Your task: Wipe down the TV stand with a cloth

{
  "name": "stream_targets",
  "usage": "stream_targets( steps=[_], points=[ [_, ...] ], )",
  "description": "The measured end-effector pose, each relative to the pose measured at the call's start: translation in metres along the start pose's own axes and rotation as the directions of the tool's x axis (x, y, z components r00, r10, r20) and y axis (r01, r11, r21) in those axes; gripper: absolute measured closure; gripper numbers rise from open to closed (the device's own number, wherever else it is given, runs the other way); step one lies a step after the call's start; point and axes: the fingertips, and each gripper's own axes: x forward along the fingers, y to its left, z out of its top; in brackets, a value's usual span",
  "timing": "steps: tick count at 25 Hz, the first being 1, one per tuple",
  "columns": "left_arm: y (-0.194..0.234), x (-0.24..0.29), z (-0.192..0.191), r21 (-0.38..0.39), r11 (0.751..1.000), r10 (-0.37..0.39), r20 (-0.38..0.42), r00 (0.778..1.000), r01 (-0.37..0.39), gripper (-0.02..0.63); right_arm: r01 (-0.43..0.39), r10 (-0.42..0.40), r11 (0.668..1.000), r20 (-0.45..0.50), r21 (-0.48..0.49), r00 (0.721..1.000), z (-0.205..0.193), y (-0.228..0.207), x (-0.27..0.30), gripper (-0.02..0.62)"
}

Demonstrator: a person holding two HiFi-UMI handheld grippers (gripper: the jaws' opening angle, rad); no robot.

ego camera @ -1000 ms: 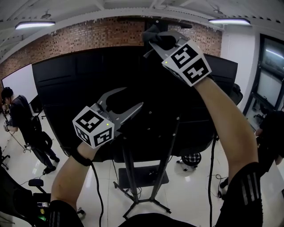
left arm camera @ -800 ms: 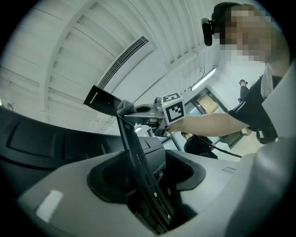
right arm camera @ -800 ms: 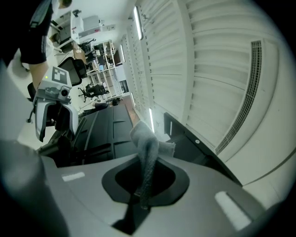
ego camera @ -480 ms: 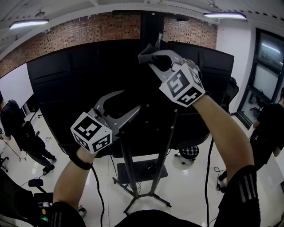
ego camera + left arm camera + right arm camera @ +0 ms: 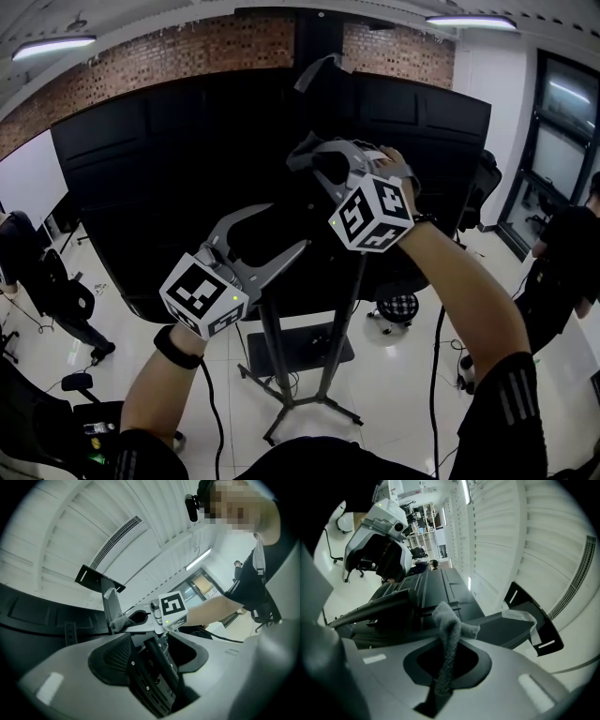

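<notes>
Right gripper [image 5: 314,167]: clamped on grey cloth [image 5: 447,634], dropped from 12 o'clock toward centre in the last second | Left gripper [image 5: 281,228]: jaws apart, gripping nothing, 8 o'clock | TV stand [image 5: 281,366]: upright, 6 o'clock | Judgement: downward wiping stroke likely under way.

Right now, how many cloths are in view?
1. A grey cloth is pinched in the right gripper, raised in front of the large black screen. The left gripper is open and holds none. Another could be hidden behind the screen.
</notes>
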Motion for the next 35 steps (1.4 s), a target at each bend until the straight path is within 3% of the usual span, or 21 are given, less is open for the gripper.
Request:
stream_targets(
  steps=[8,12,19,27,35],
  points=[
    [-0.015,-0.007,-0.021,-0.060,0.998,-0.001,-0.007,1.000,0.000,0.334,-0.029,0.025,0.997,-0.061,-0.069,0.998,-0.008,0.041,0.001,0.572],
    [-0.021,-0.010,-0.032,-0.089,0.996,0.002,-0.014,1.000,-0.003,0.334,-0.070,0.066,0.996,-0.080,-0.047,0.995,-0.013,0.064,0.003,0.572],
    [-0.031,-0.016,-0.055,-0.159,0.987,0.010,-0.016,1.000,-0.012,0.334,-0.029,0.016,0.993,-0.112,-0.117,0.994,-0.015,0.079,0.005,0.572],
    [-0.043,-0.019,-0.087,-0.189,0.982,0.008,-0.036,0.999,-0.014,0.334,-0.085,0.037,0.972,-0.214,-0.220,0.976,-0.018,0.110,0.006,0.572],
    [-0.045,-0.030,-0.119,-0.257,0.966,0.027,-0.066,0.997,-0.043,0.334,-0.154,0.103,0.967,-0.245,-0.201,0.964,-0.030,0.163,0.005,0.572]
  ],
)
